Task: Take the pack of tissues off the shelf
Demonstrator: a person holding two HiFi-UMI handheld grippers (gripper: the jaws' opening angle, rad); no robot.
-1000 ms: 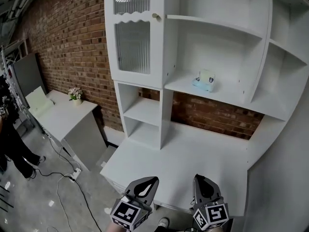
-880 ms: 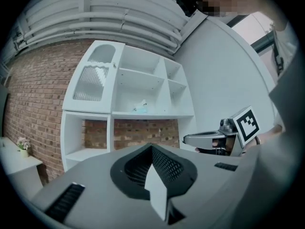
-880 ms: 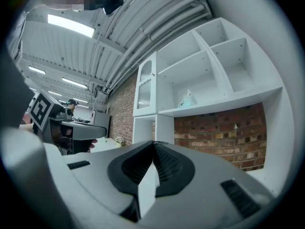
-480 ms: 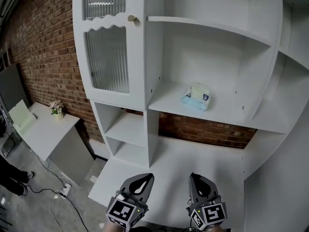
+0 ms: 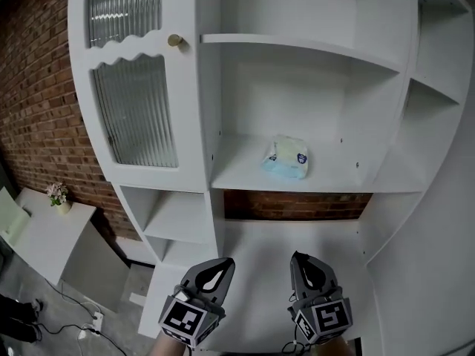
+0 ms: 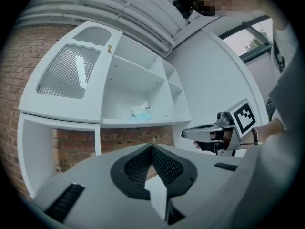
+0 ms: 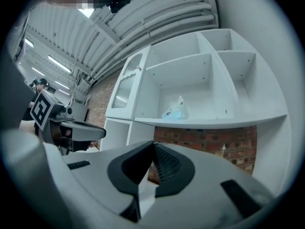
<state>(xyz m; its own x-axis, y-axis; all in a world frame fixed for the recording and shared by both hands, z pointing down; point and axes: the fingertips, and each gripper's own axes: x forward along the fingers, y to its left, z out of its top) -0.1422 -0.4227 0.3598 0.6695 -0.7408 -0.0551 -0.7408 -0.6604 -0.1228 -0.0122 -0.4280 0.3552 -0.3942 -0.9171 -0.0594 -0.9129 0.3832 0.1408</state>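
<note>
Left gripper (image 5: 214,274), right gripper (image 5: 306,271): grey shells, tapered jaws, black ribbed pads (image 6: 167,166). Black-and-white square-marker cube (image 5: 185,320) behind each gripper's jaws.

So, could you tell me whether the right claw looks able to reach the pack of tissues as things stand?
Probably yes: the pack of tissues lies alone on an open shelf, nothing before it. The right claw is shut and lower down, so it must open first.
</note>
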